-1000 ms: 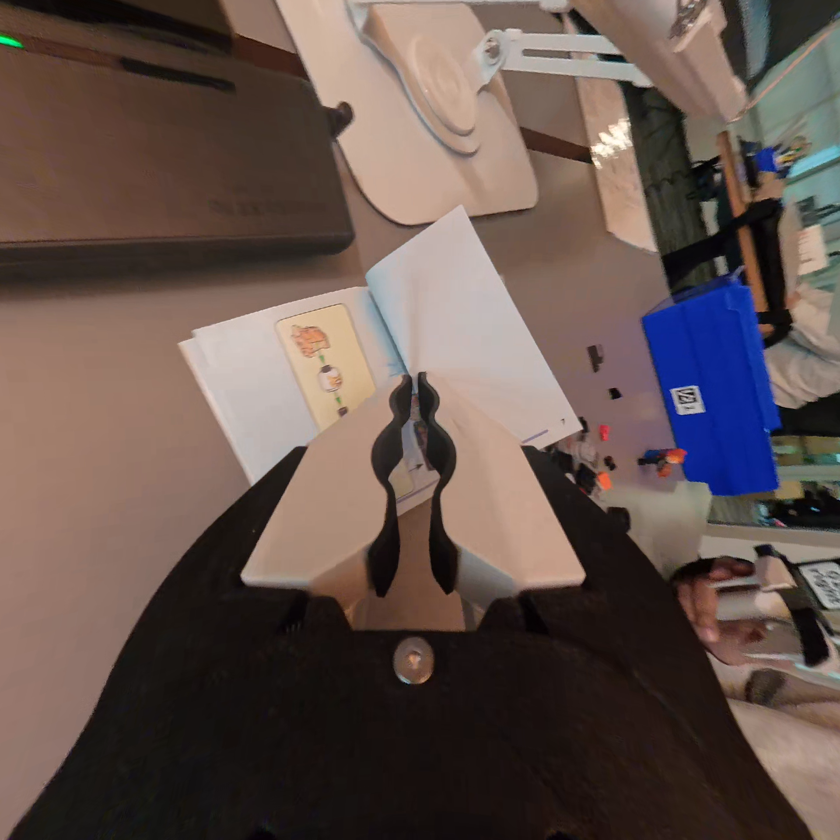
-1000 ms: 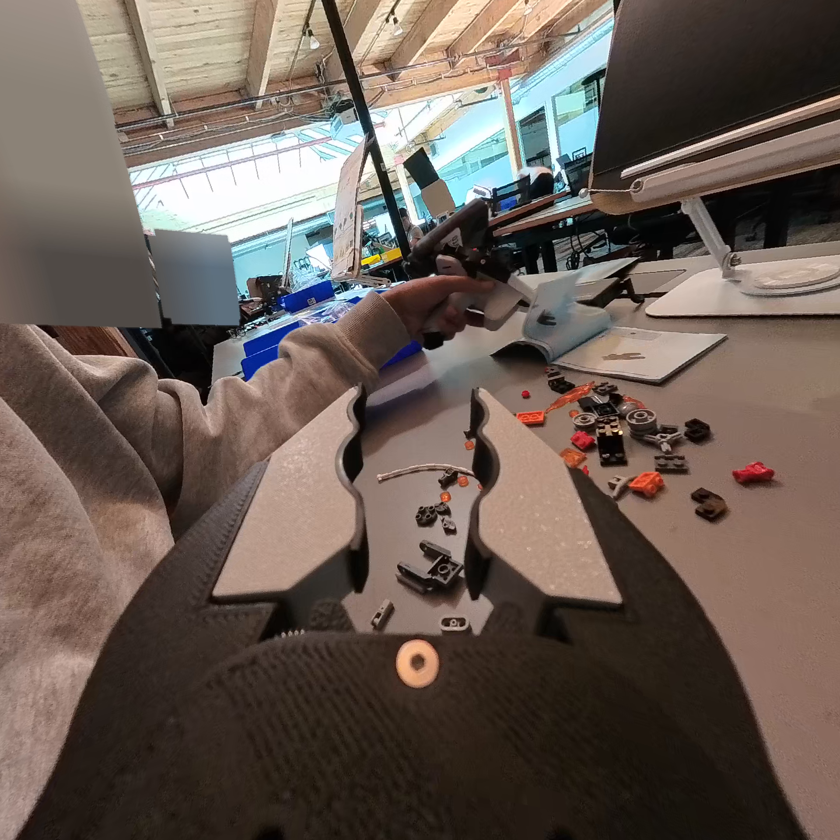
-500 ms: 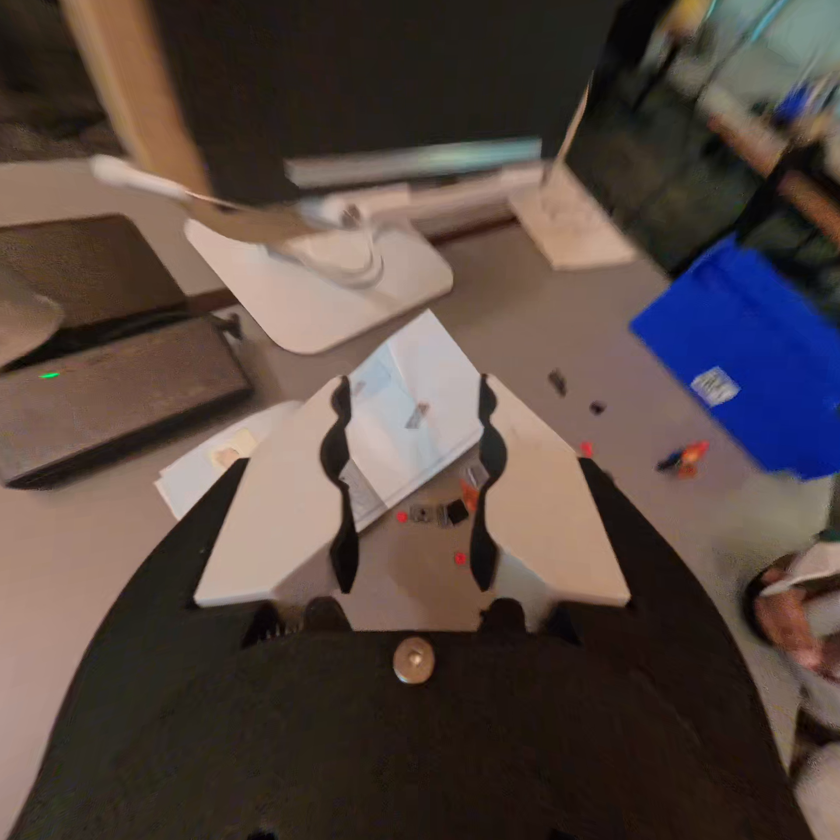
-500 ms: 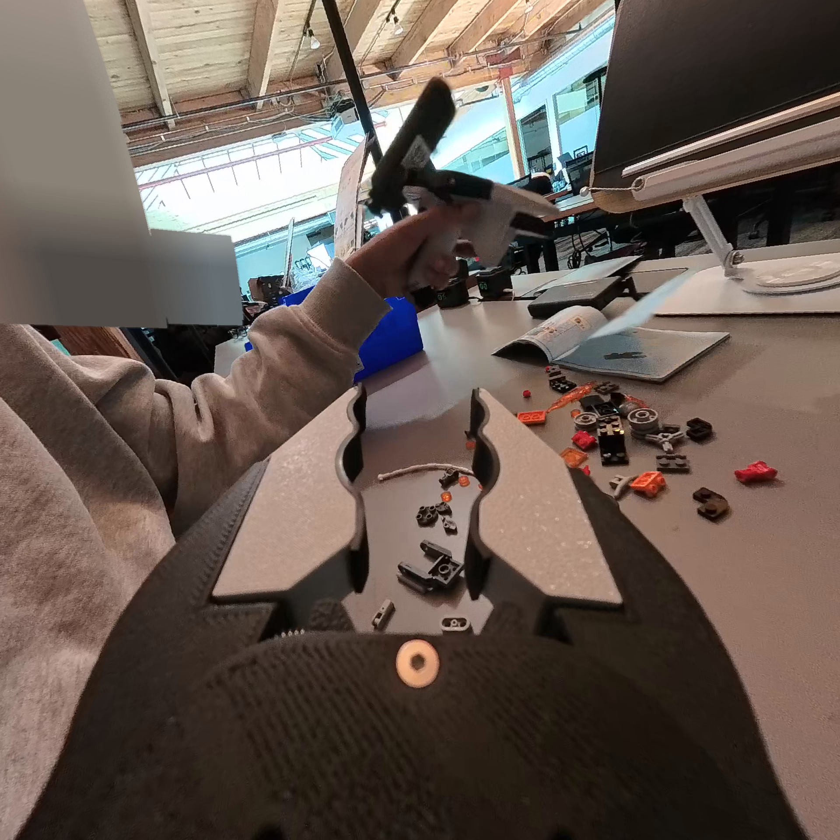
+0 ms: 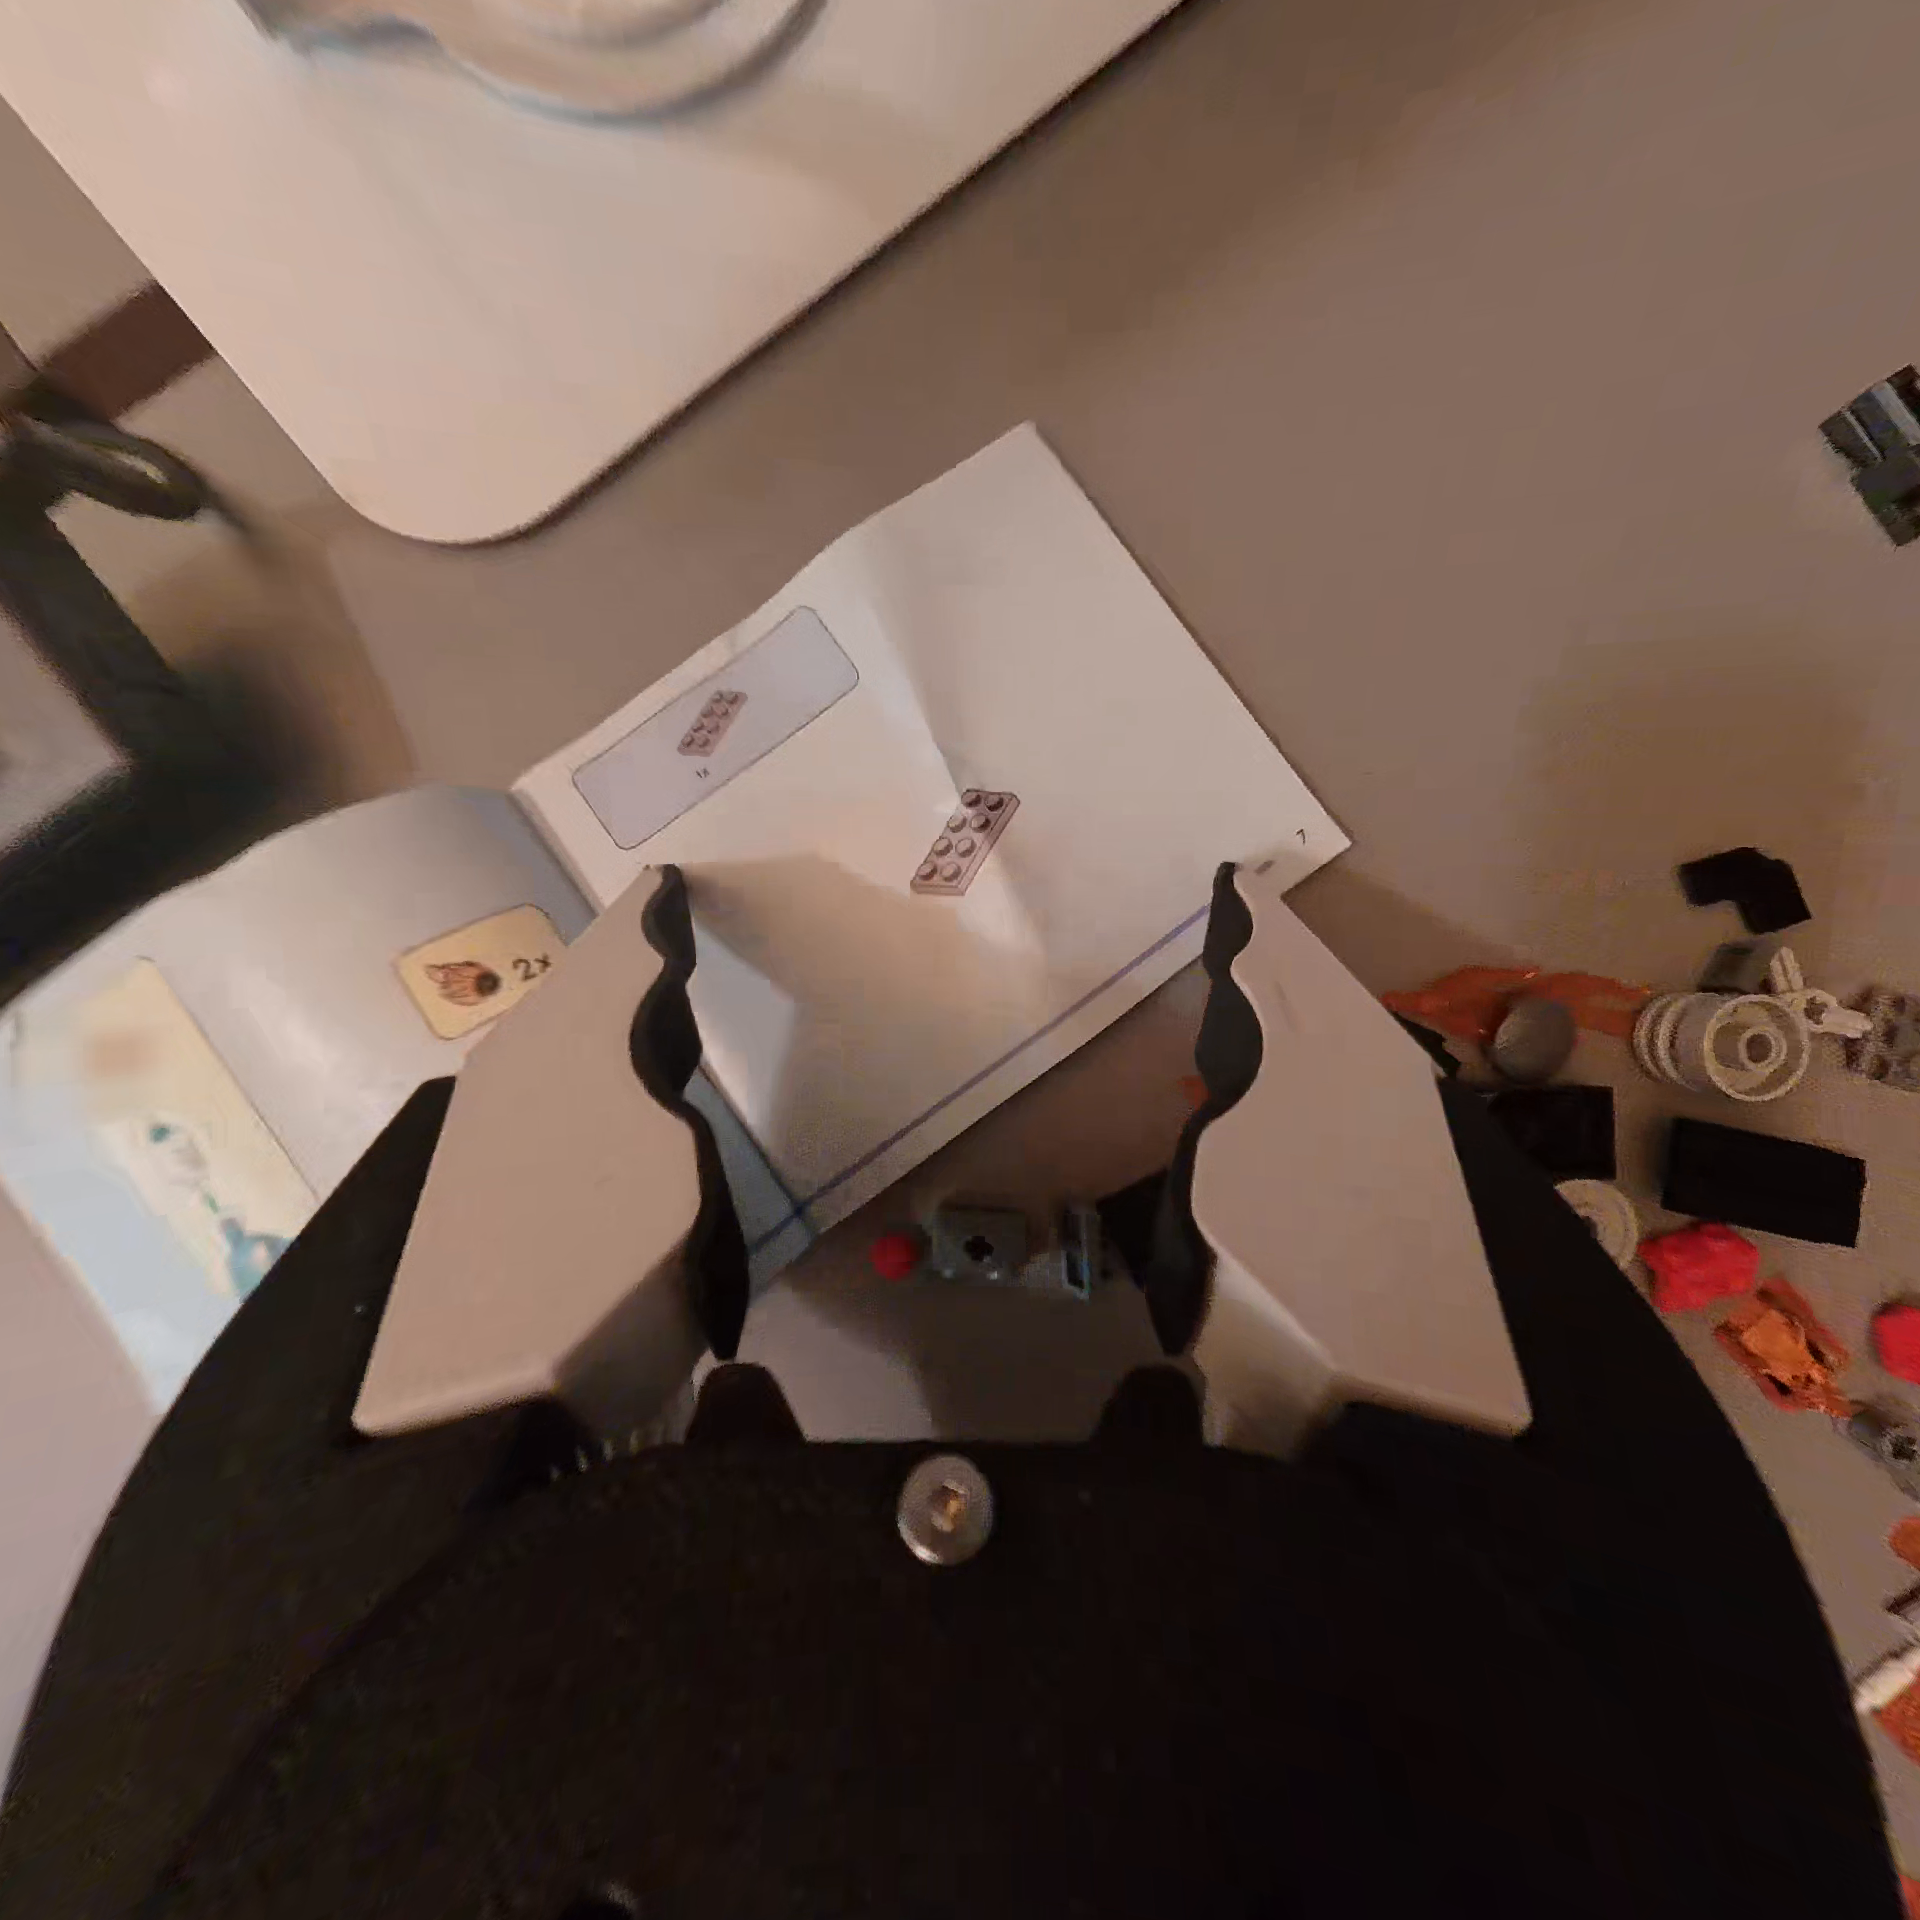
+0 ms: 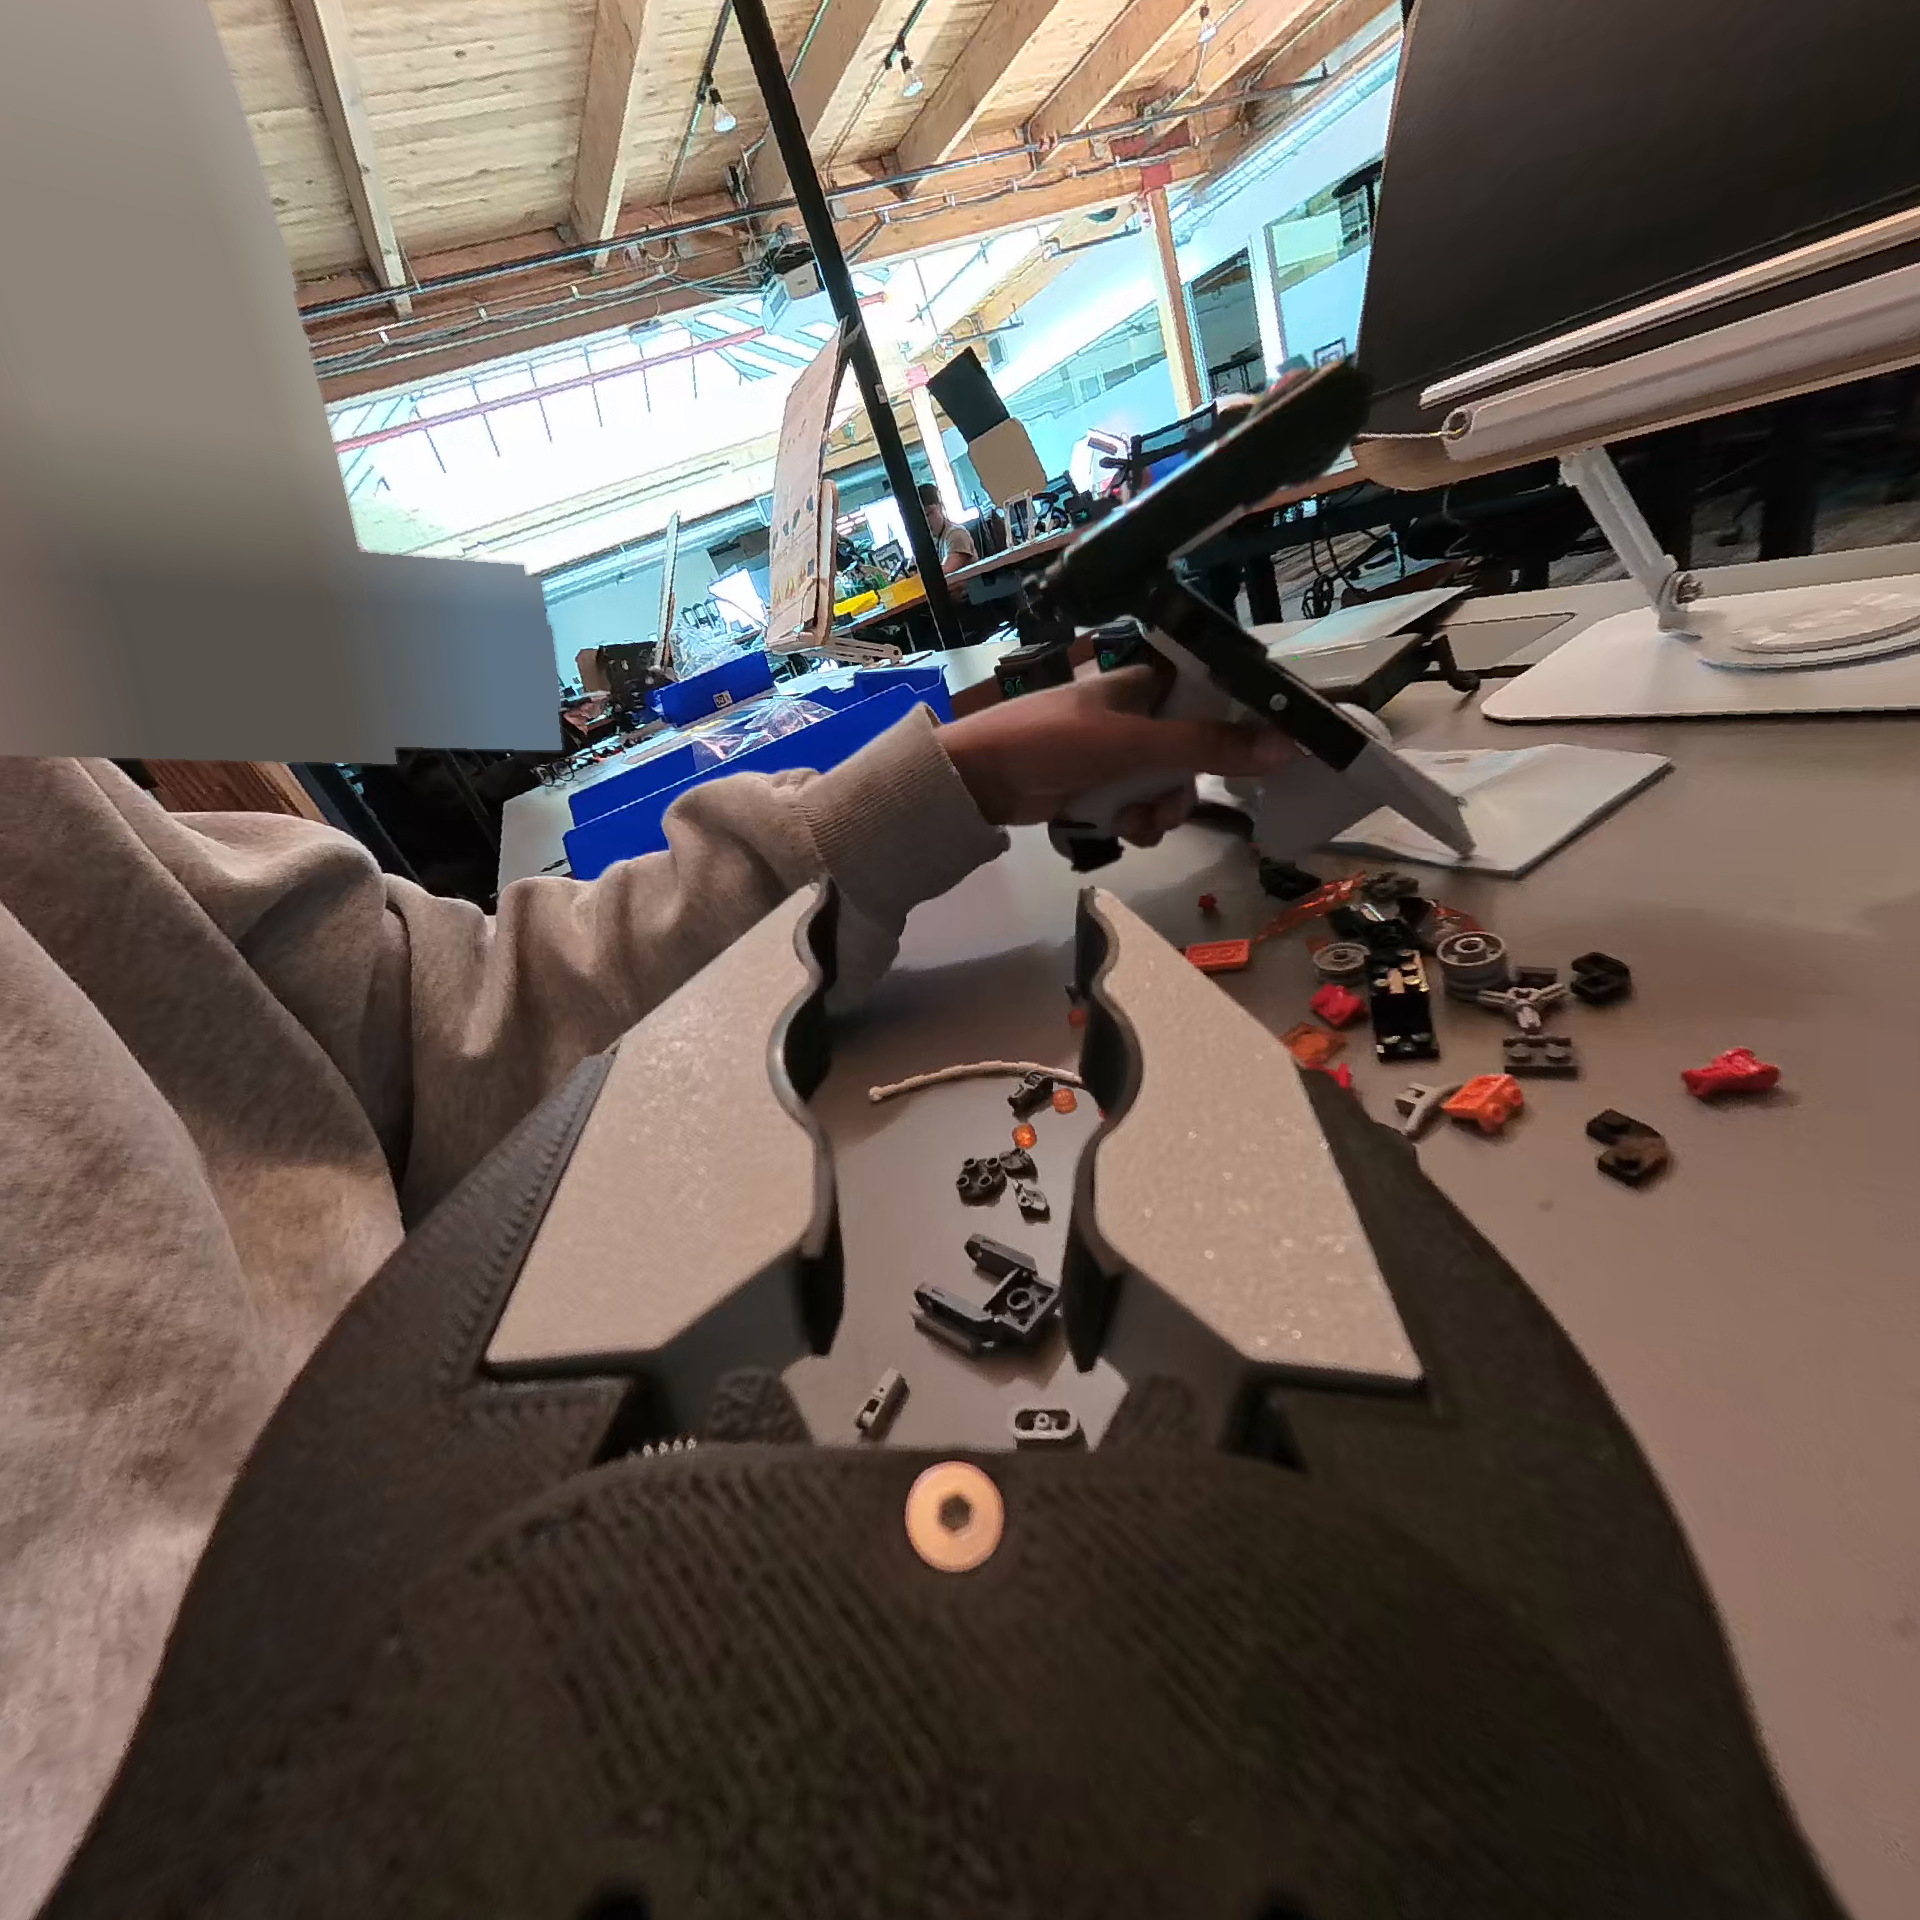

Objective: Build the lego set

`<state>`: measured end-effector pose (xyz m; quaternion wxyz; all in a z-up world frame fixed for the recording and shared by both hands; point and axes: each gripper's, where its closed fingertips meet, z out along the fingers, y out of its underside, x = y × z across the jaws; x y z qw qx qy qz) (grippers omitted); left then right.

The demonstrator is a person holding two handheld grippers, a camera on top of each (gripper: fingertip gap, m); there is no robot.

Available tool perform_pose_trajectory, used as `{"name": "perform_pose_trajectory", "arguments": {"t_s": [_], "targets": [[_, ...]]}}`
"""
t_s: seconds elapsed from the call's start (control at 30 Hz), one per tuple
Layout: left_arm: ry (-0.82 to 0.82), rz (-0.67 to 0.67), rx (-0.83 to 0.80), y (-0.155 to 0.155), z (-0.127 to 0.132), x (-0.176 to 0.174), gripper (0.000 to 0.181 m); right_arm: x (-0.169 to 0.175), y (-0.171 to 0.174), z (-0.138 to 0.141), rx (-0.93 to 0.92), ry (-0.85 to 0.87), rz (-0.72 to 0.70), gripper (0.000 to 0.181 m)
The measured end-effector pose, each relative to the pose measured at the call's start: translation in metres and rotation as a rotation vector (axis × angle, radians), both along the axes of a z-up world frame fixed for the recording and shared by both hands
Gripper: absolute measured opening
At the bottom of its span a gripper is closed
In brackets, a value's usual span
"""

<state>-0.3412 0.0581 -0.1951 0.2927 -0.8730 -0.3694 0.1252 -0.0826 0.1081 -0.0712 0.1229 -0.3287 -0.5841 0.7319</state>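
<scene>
Left gripper point(image 5: 945, 1049) poised above the open instruction booklet point(image 5: 935, 790), jaws spread wide and empty, lower edge of the page framed between them. Judged a reading pose: tilted down so the page's picture of a flat grey plate sits at centre frame. Booklet flat on the counter point(image 5: 1455, 468), just below the white monitor base point(image 5: 499, 239) at upper left. Small grey brick point(image 5: 977, 1247) and red stud point(image 5: 891, 1255) on the counter between the jaws, low in the frame, untouched.

Right gripper point(image 6: 951, 1023) held low near the counter edge, jaws released, gripping nothing; dark grey bracket pieces point(image 6: 992, 1304) and a pale string point(image 6: 966, 1075) lying loose in the gap. Probably parked there until a part is chosen.

Main scatter of lego pieces point(image 6: 1455, 997) at centre right of the right wrist view: black, grey, red and orange bits, wheels among them, spread singly so each can be picked out. Nothing visibly assembled, so the build looks barely begun.

Blue bins point(image 6: 748, 748) at middle left, beyond the sleeve point(image 6: 623, 935); one holding what looks like a clear plastic bag, contents otherwise unclear.
</scene>
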Motion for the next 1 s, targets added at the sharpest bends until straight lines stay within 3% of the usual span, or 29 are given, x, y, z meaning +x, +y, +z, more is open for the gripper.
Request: {"name": "perform_pose_trajectory", "arguments": {"t_s": [0.03,0.27,0.6,0.83,1.0], "targets": [[0.007,0.003,0.023,0.001,0.000,-0.002,0.100,0.000,0.000,0.000,-0.002,-0.001,0.001,0.045],[0.022,-0.008,0.027,-0.001,-0.001,-0.003,0.099,-0.001,0.001,0.000,-0.013,-0.011,0.002,0.045],[0.023,0.058,0.054,-0.020,0.005,-0.017,0.010,-0.001,0.002,0.000,-0.020,-0.013,0.000,0.044],[-0.183,0.164,0.439,-0.039,0.032,-0.028,0.000,0.000,0.003,0.001,-0.025,-0.015,0.001,0.044],[-0.216,0.210,0.523,-0.067,0.046,-0.036,0.003,-0.001,0.003,0.000,-0.025,-0.018,0.002,0.044]]}}
